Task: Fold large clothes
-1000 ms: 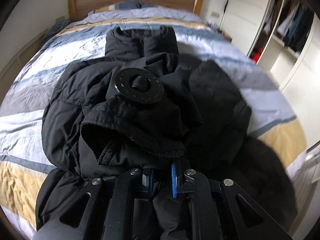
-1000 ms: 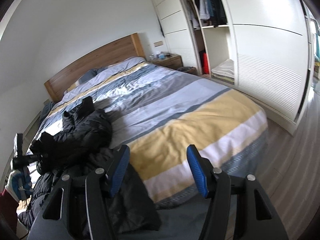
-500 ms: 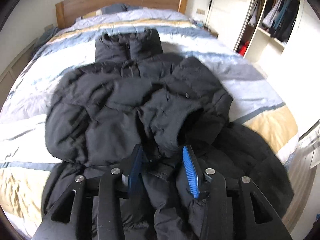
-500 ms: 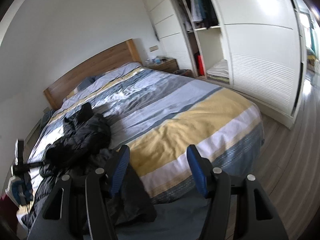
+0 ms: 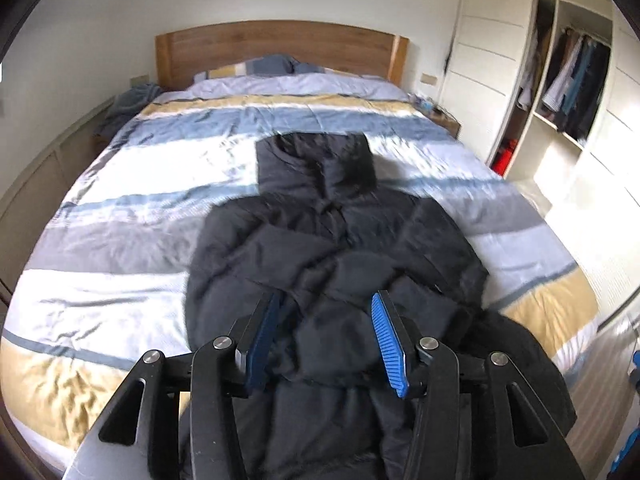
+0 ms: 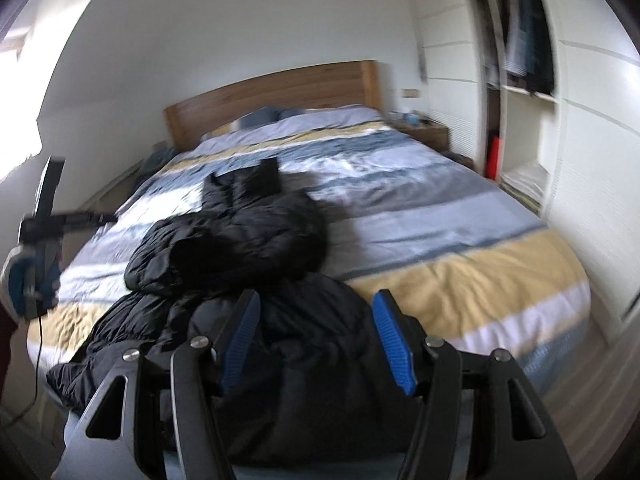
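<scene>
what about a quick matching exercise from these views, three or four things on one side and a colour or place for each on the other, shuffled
Things:
1. puffer jacket
2. headboard
3. duvet
4. hanging clothes

Colour or place:
a. in the open wardrobe
b. striped blue, white and yellow
c. black, spread on the bed
d. brown wood, against the wall

Pairs: 1-c, 2-d, 3-b, 4-a

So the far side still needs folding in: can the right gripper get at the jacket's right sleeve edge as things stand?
Probably yes. The right gripper is open and empty above the black jacket, nothing lies between them, and the left gripper, its jaws opening and empty, hangs off to the other side.
</scene>
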Available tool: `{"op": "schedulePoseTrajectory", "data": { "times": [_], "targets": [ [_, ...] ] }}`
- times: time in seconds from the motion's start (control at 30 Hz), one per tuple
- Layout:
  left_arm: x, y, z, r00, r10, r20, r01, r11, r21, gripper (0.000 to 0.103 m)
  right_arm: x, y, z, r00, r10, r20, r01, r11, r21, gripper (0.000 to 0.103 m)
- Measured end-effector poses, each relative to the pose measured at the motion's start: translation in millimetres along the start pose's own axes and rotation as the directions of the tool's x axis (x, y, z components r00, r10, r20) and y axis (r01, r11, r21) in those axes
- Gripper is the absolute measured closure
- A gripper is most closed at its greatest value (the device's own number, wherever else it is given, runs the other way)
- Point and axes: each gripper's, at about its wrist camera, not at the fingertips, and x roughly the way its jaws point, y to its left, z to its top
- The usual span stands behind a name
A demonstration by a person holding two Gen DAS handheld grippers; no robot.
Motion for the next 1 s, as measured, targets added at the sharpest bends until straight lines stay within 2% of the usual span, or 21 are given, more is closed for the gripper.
{"op": "schedulePoseTrajectory", "data": {
  "times": [0.17,0.3,0.47,0.6,0.73,0.9,1.0],
  "targets": [
    [4,30,40,0.999,0.037,0.034,-0.037,0.999,0.007,0.054,45,52,34,0.997,0.064,-0.031,-0.066,0.993,-0.099,0.046],
    [18,51,60,0.998,0.031,0.053,-0.03,0.999,-0.017,0.052,92,103,58,0.989,0.13,-0.066,-0.141,0.972,-0.186,0.046],
    [65,73,53,1.0,-0.005,0.015,0.006,0.999,-0.051,0.052,164,173,78,0.962,0.239,-0.134,-0.268,0.923,-0.276,0.046],
    [104,81,32,0.999,-0.025,-0.035,0.023,0.998,-0.064,0.052,221,209,74,0.939,0.28,-0.199,-0.332,0.892,-0.308,0.046],
    [143,93,4,0.995,-0.055,-0.079,0.047,0.994,-0.096,0.052,270,213,57,0.927,0.266,-0.266,-0.342,0.891,-0.299,0.046],
    [188,99,-29,0.987,-0.066,-0.146,0.05,0.992,-0.112,0.049,316,191,25,0.915,0.221,-0.337,-0.316,0.912,-0.26,0.045],
    [205,98,-45,0.989,-0.052,-0.138,0.037,0.993,-0.11,0.045,332,172,10,0.903,0.236,-0.358,-0.326,0.92,-0.216,0.045]
  ]
}}
